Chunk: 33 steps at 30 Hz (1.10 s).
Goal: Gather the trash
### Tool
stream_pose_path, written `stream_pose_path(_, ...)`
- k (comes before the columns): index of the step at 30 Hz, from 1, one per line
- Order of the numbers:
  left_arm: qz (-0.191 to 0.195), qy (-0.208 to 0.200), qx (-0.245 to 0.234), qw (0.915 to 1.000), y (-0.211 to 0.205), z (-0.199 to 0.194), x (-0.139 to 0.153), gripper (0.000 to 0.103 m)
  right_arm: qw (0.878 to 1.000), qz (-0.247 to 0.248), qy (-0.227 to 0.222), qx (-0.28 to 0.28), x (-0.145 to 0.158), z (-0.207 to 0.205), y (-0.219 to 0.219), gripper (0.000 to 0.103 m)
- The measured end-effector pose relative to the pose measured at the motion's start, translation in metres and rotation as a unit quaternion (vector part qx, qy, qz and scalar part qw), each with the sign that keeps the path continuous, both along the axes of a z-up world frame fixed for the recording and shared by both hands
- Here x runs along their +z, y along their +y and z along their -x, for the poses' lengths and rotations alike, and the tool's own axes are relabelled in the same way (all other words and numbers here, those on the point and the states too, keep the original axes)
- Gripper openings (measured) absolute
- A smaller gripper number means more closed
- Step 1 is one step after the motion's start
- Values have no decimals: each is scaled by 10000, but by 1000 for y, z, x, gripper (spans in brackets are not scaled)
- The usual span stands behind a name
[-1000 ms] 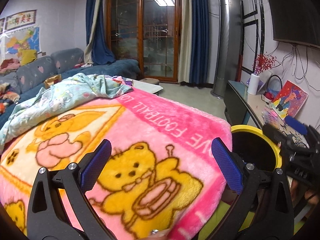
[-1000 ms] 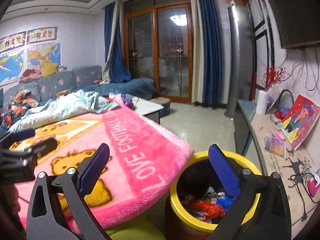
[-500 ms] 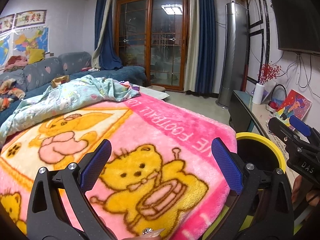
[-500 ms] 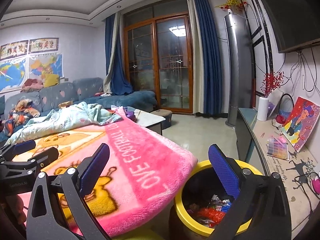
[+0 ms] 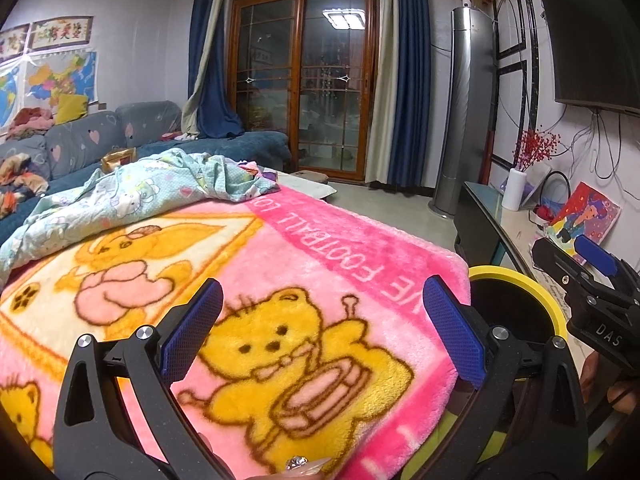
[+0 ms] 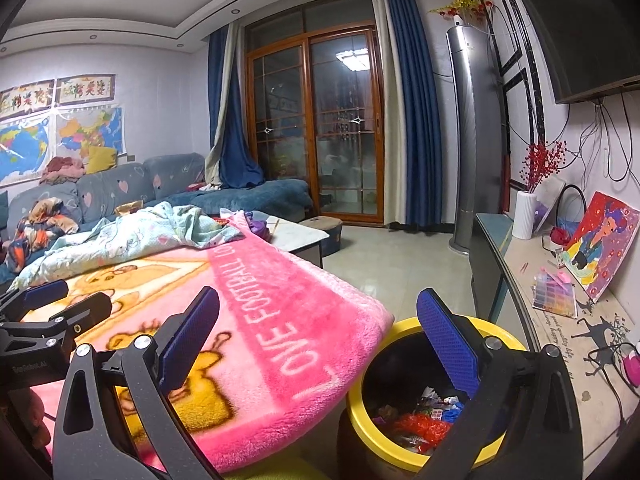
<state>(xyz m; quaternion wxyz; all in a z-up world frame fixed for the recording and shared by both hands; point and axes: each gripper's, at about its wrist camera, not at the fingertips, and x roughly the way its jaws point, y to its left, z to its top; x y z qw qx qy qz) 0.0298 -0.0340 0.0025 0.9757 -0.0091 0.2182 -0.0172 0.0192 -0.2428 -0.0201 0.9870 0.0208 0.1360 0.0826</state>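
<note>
Pink cartoon-bear blanket (image 5: 280, 280) fills the foreground, with the yellow-rimmed bin (image 6: 360, 416) just beside its corner, wrappers (image 6: 420, 424) piled inside. Both the left gripper (image 5: 320, 328) and right gripper (image 6: 320, 340), spread and empty, have lifted higher above the bin than a second ago, so the drop looks finished.

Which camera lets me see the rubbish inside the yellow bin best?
The right wrist view. It looks down into the round yellow-rimmed bin, so the colourful wrappers at the bottom show. The left wrist view catches only the bin's rim and dark inside, no rubbish.
</note>
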Motion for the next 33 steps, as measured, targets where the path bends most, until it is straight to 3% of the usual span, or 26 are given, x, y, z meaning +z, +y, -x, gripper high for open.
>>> stream_pose_path(33,-16,11,20,10000,-3,3,-1,92,10000,-1,13,9,1,-1,-1,96)
